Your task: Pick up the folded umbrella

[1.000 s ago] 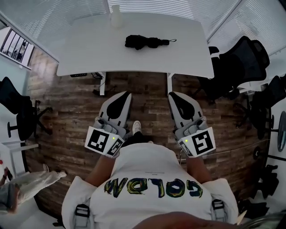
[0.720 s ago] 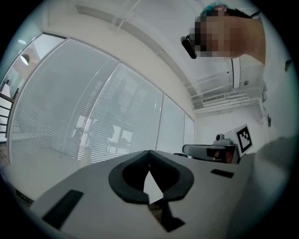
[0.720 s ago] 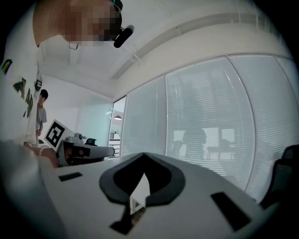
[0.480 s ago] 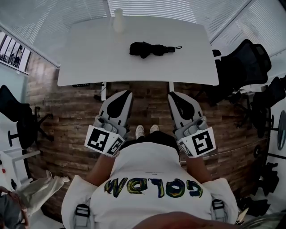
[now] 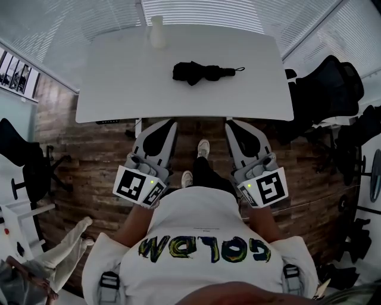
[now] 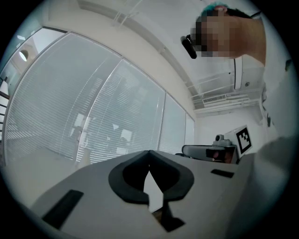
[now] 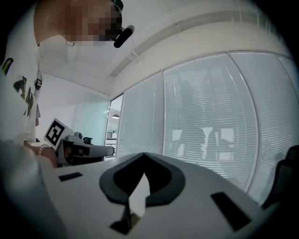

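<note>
The folded black umbrella point(image 5: 202, 72) lies on the white table point(image 5: 119, 89), right of its middle, with its strap end pointing right. In the head view my left gripper point(image 5: 168, 123) and right gripper point(image 5: 231, 124) are held level side by side over the wooden floor, short of the table's near edge and well apart from the umbrella. Both are shut with nothing between the jaws. In the left gripper view the left gripper point(image 6: 148, 152) shows its tips meeting; in the right gripper view the right gripper point(image 7: 142, 154) shows the same. Neither gripper view shows the umbrella.
A white bottle point(image 5: 156, 33) stands at the table's far edge. Black office chairs point(image 5: 327, 89) crowd the right side and another chair point(image 5: 18, 149) stands at the left. Window blinds point(image 5: 202, 9) run behind the table. Someone's light trouser leg point(image 5: 62, 253) shows at the lower left.
The table and umbrella have drawn nearer to both grippers as the person walks forward. The grippers keep the same level, shut pose. The feet on the floor have shifted.
</note>
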### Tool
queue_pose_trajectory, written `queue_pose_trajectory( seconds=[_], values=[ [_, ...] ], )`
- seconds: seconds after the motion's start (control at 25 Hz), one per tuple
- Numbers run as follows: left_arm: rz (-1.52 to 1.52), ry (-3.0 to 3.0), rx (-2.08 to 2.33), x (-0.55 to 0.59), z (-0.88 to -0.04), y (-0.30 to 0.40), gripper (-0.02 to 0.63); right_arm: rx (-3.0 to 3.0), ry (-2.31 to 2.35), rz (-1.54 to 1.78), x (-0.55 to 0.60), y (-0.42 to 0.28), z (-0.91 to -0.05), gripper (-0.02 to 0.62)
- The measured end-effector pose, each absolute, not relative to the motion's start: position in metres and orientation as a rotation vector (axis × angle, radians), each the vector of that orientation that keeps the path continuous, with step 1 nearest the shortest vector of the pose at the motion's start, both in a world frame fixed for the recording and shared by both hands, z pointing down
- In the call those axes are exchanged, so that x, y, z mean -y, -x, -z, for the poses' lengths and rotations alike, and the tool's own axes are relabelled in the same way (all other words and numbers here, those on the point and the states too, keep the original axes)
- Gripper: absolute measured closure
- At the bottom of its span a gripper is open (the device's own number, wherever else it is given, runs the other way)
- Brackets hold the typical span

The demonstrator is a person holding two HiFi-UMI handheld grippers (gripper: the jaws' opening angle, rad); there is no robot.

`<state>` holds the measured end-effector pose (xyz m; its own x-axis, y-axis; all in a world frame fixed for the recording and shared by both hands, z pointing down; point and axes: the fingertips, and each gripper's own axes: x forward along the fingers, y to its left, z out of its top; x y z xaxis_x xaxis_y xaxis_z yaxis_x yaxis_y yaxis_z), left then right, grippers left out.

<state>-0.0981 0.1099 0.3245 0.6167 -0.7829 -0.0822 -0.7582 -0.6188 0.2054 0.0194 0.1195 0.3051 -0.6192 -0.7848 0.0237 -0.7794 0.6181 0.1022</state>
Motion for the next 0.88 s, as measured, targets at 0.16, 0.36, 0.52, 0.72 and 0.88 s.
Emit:
queue_pose_trajectory(
  seconds=[0.16, 0.36, 0.52, 0.72, 0.88],
  values=[
    [0.244, -2.693, 1.299, -0.083, -0.323, 0.092, 0.595, 2.772, -1.339, 0.13, -0.094, -0.026, -0.304, 0.584],
    [0.238, -2.695, 1.302, -0.046, -0.323, 0.076, 0.595, 2.775, -1.345, 0.125, -0.059, -0.043, -0.304, 0.584],
    [0.232, -2.696, 1.299, -0.018, -0.32, 0.062, 0.595, 2.782, -1.347, 0.122, -0.029, -0.057, -0.302, 0.584],
    [0.219, -2.696, 1.316, 0.023, -0.317, 0.045, 0.595, 2.795, -1.344, 0.112, 0.013, -0.075, -0.301, 0.584],
    [0.215, -2.686, 1.328, 0.054, -0.318, 0.028, 0.595, 2.801, -1.334, 0.109, 0.044, -0.093, -0.301, 0.584]
  ],
)
